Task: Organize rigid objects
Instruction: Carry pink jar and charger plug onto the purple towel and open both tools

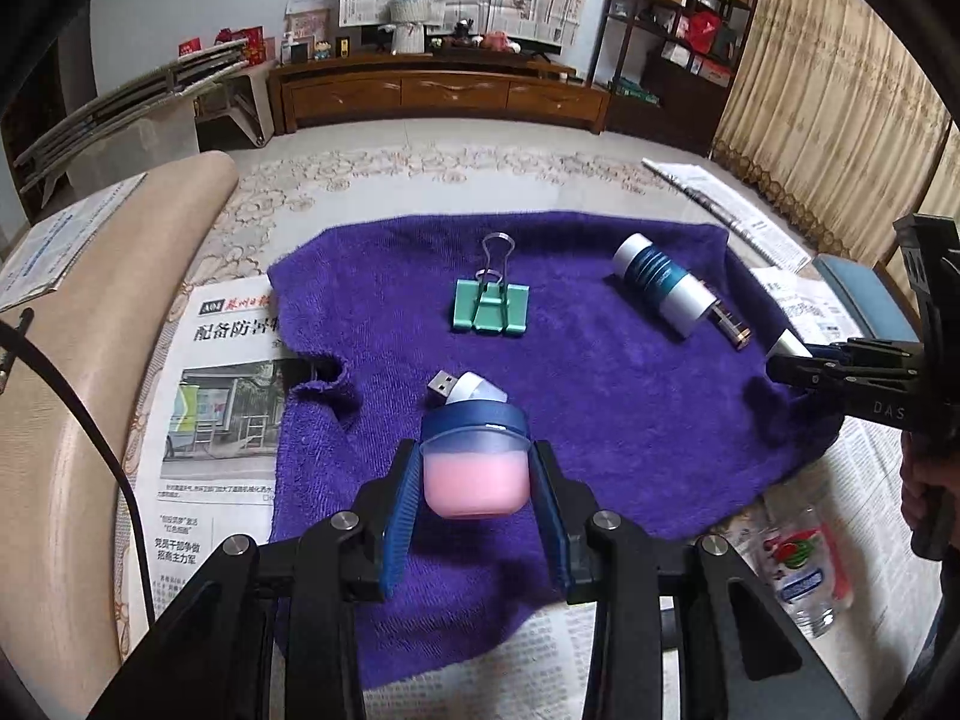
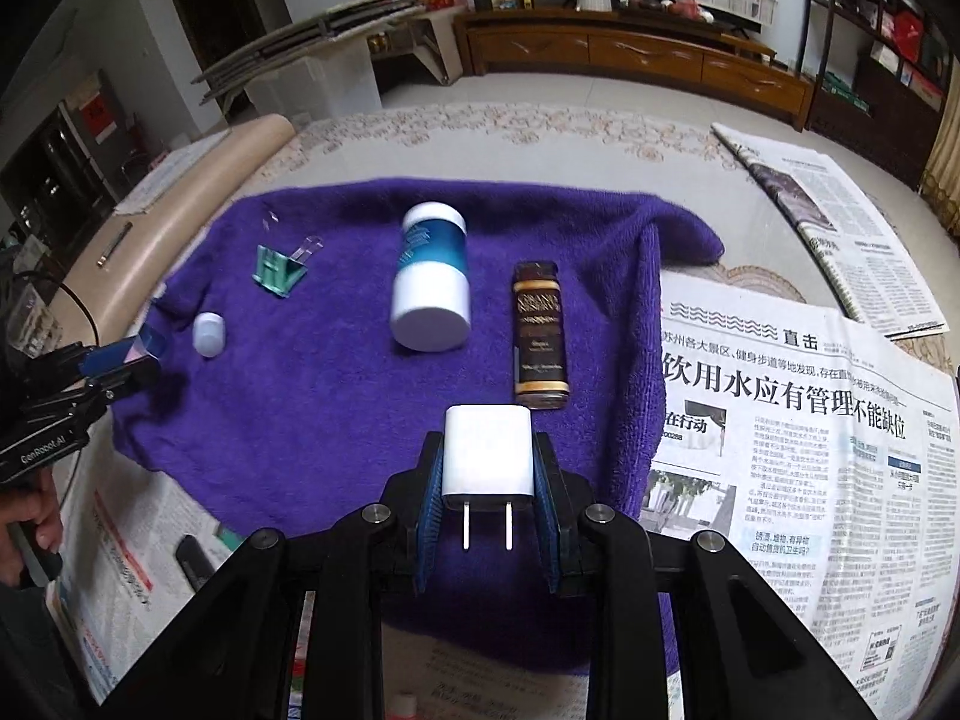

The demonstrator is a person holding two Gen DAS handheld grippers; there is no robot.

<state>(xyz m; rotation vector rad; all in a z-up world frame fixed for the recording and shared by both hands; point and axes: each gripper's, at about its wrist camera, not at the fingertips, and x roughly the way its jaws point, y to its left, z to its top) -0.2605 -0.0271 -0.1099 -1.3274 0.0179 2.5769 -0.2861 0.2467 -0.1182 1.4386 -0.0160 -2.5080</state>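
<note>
The USB stick (image 1: 459,387) sits half behind the jar (image 1: 475,462) in the left wrist view, so only its plug and a bit of white body show. The small brown bottle (image 1: 729,324) is mostly tucked behind the white-and-teal bottle (image 1: 663,285) there. The charger (image 1: 787,343) is just a white corner poking out of the right gripper (image 1: 780,360). From the right wrist view the binder clip (image 2: 277,267) is smeared and its wire handles are hard to make out. The left gripper (image 2: 129,363) is cut off at the frame edge, and the jar's pink part can't be seen. Newspaper (image 2: 798,420) small print is too tiny to read.
</note>
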